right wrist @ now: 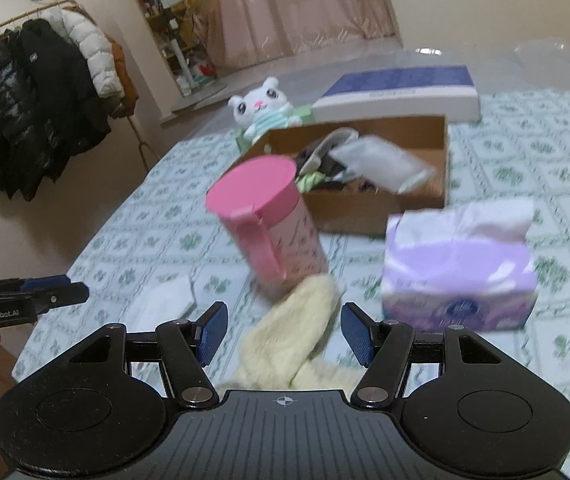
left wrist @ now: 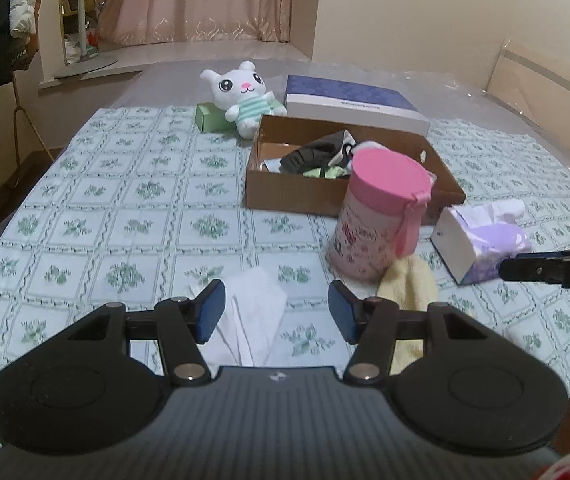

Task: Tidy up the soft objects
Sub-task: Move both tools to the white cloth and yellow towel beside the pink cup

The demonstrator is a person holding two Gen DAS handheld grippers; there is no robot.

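One plush bunny point(left wrist: 243, 96), one cardboard box point(left wrist: 285, 190), one pink canister point(left wrist: 377, 216), one tissue pack point(right wrist: 459, 268), two cloths.

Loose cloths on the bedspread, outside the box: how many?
2. White cloth lies ahead of the left claw; yellow cloth lies ahead of the right claw, against the pink canister. More may be hidden behind it.

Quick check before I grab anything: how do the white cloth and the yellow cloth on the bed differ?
The white cloth is thin and lies flat with visible folds; the yellow cloth looks thicker, fluffy and bunched. The white cloth lies apart from the pink canister, while the yellow cloth's end reaches the canister's base. The white cloth lies under the left gripper, the yellow cloth under the right gripper. Both lie on the bedspread, outside the cardboard box.
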